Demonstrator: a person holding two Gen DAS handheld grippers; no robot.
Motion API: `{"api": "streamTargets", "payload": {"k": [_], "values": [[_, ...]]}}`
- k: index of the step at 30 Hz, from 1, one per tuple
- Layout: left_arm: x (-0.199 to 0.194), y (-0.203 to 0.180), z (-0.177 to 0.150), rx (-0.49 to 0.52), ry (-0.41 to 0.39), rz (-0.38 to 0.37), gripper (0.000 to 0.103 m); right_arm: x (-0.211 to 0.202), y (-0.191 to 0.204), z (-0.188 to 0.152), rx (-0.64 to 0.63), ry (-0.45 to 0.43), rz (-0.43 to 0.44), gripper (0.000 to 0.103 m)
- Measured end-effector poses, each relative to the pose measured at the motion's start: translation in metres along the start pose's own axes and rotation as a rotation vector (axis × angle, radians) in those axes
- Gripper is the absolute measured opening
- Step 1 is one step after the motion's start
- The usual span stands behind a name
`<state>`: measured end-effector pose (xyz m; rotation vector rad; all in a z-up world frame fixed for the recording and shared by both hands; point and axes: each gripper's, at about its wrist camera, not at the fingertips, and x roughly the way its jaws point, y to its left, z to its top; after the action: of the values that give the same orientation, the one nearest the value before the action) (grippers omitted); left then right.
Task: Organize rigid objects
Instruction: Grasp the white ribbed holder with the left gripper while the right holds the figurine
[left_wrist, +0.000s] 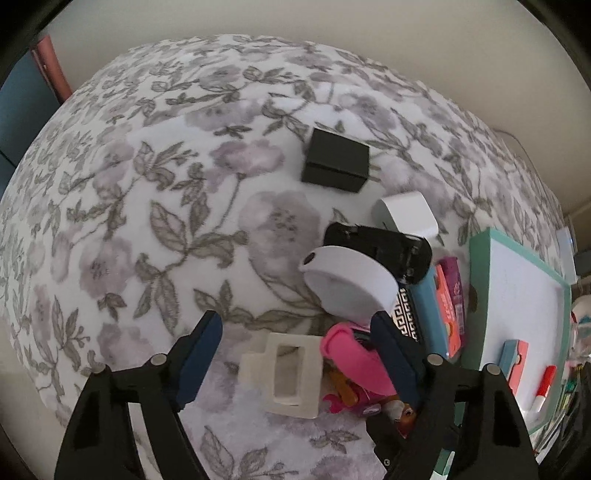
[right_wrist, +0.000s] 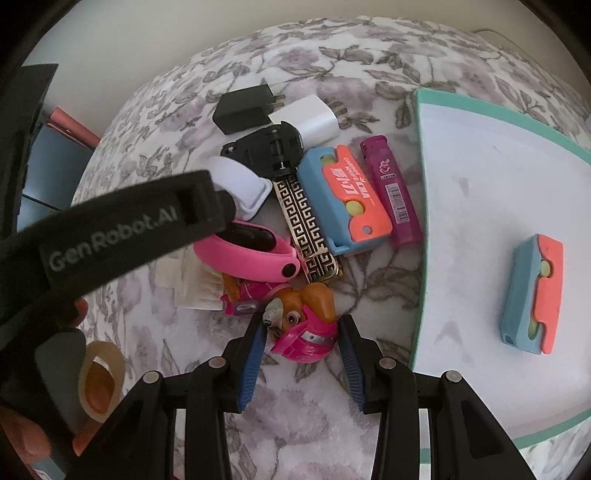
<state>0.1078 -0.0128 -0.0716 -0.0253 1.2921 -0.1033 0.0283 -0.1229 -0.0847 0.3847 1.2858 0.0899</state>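
My left gripper (left_wrist: 295, 350) stands open over a whitish translucent frame (left_wrist: 284, 373) that lies on the floral bedspread (left_wrist: 147, 221). Its right finger hides part of a pink wristband (left_wrist: 343, 350). My right gripper (right_wrist: 301, 343) is shut on the head of a toy dog (right_wrist: 299, 328) with a pink helmet. Above the toy lies the pile: pink wristband (right_wrist: 251, 254), gold patterned lighter (right_wrist: 306, 225), blue-and-orange box (right_wrist: 343, 199), purple lighter (right_wrist: 391, 195), black clip (right_wrist: 269, 151), white oval piece (right_wrist: 240, 181), black charger (right_wrist: 243, 109) and white charger (right_wrist: 314, 118).
A white board with a teal rim (right_wrist: 419, 184) lies on the right and bears a second blue-and-orange box (right_wrist: 532, 291); a red marker (left_wrist: 545, 387) also rests on it. The left gripper's black body (right_wrist: 129, 236) and a hand cross the left side, beside a beige ring (right_wrist: 99, 380).
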Motion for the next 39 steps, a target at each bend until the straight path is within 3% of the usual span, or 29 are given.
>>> {"api": "streamTargets", "payload": {"k": [3, 10, 17, 24, 39], "values": [[0.001, -0.005, -0.003, 0.013, 0.009, -0.017, 0.066, -0.001, -0.004, 0.000, 0.006, 0.003, 0.009, 0.042], [0.001, -0.013, -0.004, 0.039, 0.019, -0.041, 0.049, 0.002, 0.000, 0.002, 0.024, 0.004, 0.017, 0.042], [0.002, -0.012, -0.003, 0.038, 0.027, -0.092, 0.021, -0.001, -0.005, 0.000, 0.038, 0.007, 0.019, 0.042], [0.007, -0.017, -0.003, 0.068, 0.039, -0.081, 0.014, -0.004, -0.010, -0.001, 0.060, 0.010, 0.015, 0.042], [0.004, -0.014, -0.005, 0.081, 0.031, -0.040, 0.013, -0.011, -0.011, -0.003, 0.045, 0.007, 0.014, 0.042]]}}
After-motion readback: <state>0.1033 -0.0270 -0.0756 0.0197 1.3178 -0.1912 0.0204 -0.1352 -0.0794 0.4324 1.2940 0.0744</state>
